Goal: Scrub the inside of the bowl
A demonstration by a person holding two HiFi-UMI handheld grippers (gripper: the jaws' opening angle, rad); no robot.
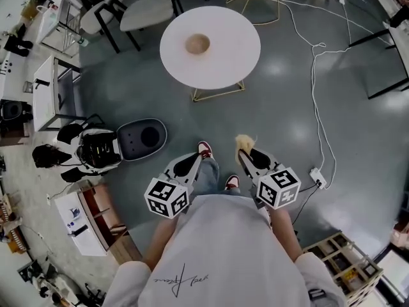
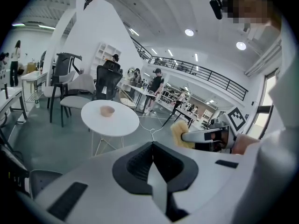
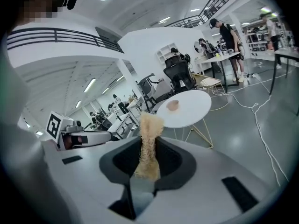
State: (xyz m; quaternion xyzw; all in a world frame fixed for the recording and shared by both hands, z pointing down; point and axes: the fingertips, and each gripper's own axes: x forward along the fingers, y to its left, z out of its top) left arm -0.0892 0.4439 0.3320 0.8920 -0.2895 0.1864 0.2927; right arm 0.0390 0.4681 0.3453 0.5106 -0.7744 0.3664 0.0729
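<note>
The bowl (image 1: 197, 43), small and wood-coloured, stands upright on the round white table (image 1: 238, 66), a little left of the table's middle and clear of its edge all round, with nothing else on the top. What the bowl holds cannot be made out from any view. The scrubber (image 3: 150, 127), a pale yellow fibrous pad, is not at the bowl. It stands up between the jaws of the right gripper (image 3: 148, 146), which are pressed onto its lower part, so that its frayed upper end rises above their tips. In the head view this gripper is low in the picture, right of centre, well apart from the table, and it points toward the table across bare grey floor (image 1: 287, 126). The left gripper (image 2: 152, 144) is level with it on the other side of the person's red-and-white shoes (image 1: 204, 149), also aimed toward the table. Its jaws are pressed together with nothing between them. Neither gripper touches the table or the bowl. Beyond the table's far edge stand dark-framed chairs (image 1: 146, 10). A white cable (image 1: 315, 88) snakes over the floor past the table's right side to a power strip (image 1: 317, 176) near the right gripper. A wooden crate (image 1: 345, 261) sits at the lower right corner of the head view.
</note>
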